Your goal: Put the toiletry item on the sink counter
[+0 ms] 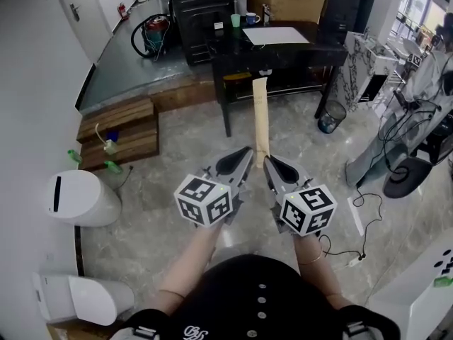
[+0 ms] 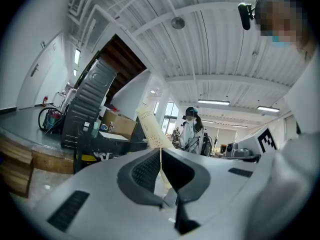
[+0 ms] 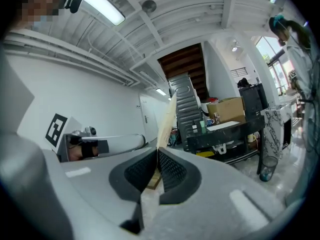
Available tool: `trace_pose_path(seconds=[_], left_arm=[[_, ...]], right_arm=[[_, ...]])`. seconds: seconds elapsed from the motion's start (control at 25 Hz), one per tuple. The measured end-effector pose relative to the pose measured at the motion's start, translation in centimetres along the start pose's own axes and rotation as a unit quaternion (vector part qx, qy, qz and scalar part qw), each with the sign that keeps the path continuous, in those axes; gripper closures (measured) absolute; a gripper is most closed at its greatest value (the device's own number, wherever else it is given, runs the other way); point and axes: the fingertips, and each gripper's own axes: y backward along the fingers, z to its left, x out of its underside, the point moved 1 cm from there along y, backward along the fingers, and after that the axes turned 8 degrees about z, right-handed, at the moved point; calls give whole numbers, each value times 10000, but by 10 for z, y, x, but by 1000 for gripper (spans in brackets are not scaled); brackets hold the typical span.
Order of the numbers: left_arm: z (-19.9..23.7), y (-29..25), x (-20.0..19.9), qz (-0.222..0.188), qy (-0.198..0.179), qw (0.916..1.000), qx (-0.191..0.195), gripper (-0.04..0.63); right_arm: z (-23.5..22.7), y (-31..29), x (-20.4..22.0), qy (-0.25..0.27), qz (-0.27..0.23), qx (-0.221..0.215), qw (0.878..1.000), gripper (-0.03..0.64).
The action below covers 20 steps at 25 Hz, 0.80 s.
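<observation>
Marble floor (image 1: 177, 133) spread out below us, with a black table (image 1: 283, 48) standing further off. We held a long beige tube (image 1: 260, 115) above the floor, its far end pointing toward the table. Our left gripper (image 1: 247, 151) and right gripper (image 1: 268, 160) sat side by side, each with its jaws pinched on the tube's flat near end.

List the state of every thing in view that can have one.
left gripper: shut on the beige tube.
right gripper: shut on the same tube.
beige tube: clamped at its near end, held in the air above the floor.
cardboard box: open at the top.
</observation>
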Motion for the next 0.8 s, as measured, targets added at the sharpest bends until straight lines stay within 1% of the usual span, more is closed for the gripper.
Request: trace_pose_path(seconds=[0.12, 0.2, 0.28, 0.44, 0.52, 0.68, 0.8], left_arm=[[7, 7, 4, 54, -85, 9999, 76, 578], [15, 12, 7, 104, -93, 9998, 118, 578], [19, 17, 6, 54, -81, 9998, 175, 578], [20, 26, 6, 42, -183, 9986, 503, 578], [28, 28, 1, -31, -192, 9988, 459, 578], [47, 28, -10, -285, -54, 9987, 420, 578], [59, 19, -10, -268, 13, 9989, 397, 578]], right_arm=[[7, -5, -5, 1, -158, 51, 9999, 611], [12, -12, -6, 77, -171, 108, 9998, 611], [18, -21, -3, 71, -137, 106, 9998, 611], [30, -35, 1, 142, -93, 40, 9998, 611], [29, -40, -2, 161, -107, 54, 9998, 611], [17, -50, -5, 44, -165, 129, 9998, 611], [6, -61, -2, -23, -102, 153, 9998, 611]])
